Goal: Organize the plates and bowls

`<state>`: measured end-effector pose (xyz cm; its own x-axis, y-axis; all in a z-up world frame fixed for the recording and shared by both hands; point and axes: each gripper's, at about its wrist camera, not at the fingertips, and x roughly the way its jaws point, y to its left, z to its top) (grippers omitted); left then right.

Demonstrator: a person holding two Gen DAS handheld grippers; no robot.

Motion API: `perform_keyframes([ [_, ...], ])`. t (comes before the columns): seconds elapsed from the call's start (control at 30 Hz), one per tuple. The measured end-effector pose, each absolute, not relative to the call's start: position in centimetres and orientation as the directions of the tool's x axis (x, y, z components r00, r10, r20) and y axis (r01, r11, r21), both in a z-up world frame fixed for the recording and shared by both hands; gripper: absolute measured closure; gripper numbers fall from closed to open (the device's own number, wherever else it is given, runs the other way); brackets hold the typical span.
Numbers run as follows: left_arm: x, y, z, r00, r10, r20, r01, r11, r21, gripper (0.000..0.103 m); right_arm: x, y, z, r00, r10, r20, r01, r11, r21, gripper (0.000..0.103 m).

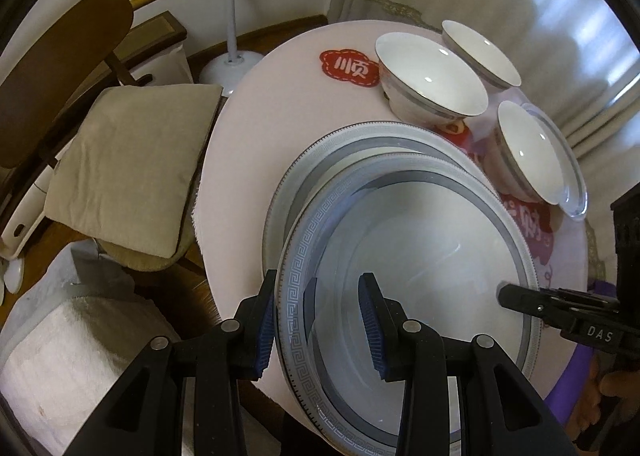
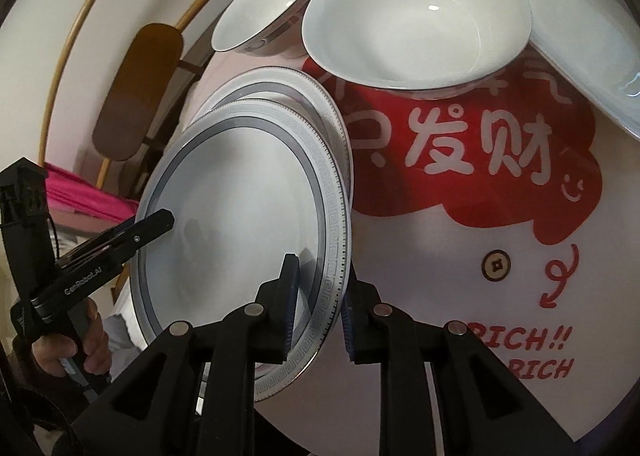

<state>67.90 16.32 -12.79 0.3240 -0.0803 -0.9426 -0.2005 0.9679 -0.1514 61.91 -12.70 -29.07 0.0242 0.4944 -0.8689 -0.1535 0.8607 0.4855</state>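
Where the left gripper (image 1: 319, 276) sat: straddling the near rim of the top plate (image 1: 420, 256), one pad outside the edge and one inside the well. It looked clamped on that rim to me.
Right gripper (image 2: 322, 272): straddled the opposite rim the same way, jaws only a little apart. Honestly couldn't tell if the pads were actually pressing.
Top plate: lay offset over the lower plate (image 1: 360, 136), overlapping most of it, with its near edge poking out past the desk (image 1: 260, 116) edge. Whether it rested on the lower plate or hung in the grippers, I couldn't say.
How it would handle: glazed ceramic, so stiff, fairly heavy, slick and chip-prone, I'd guess. It won't flex to forgive a bad grip.
Where to hold: the patterned flat rim, at opposite sides, like it was. Pinching one side only would probably let it tip.
Lower plate: same pattern, flat on the desk, sticking out behind.
Bowls: nearest bowl (image 1: 432, 76), back bowl (image 1: 480, 52) and right bowl (image 1: 524, 144) stood beyond the plates, close together. They looked thin-walled, so clinking them seemed the main risk.
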Motion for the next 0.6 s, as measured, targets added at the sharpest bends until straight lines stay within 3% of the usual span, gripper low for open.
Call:
perform_keyframes([
  [0.6, 70.5, 16.2, -13.9, 0.342, -0.039, -0.939, -0.163, 0.982, -0.100, 0.069, 62.2, -12.4, -29.7, 0.049, 0.491, -0.870, -0.070, 0.870, 0.488, 0.080],
])
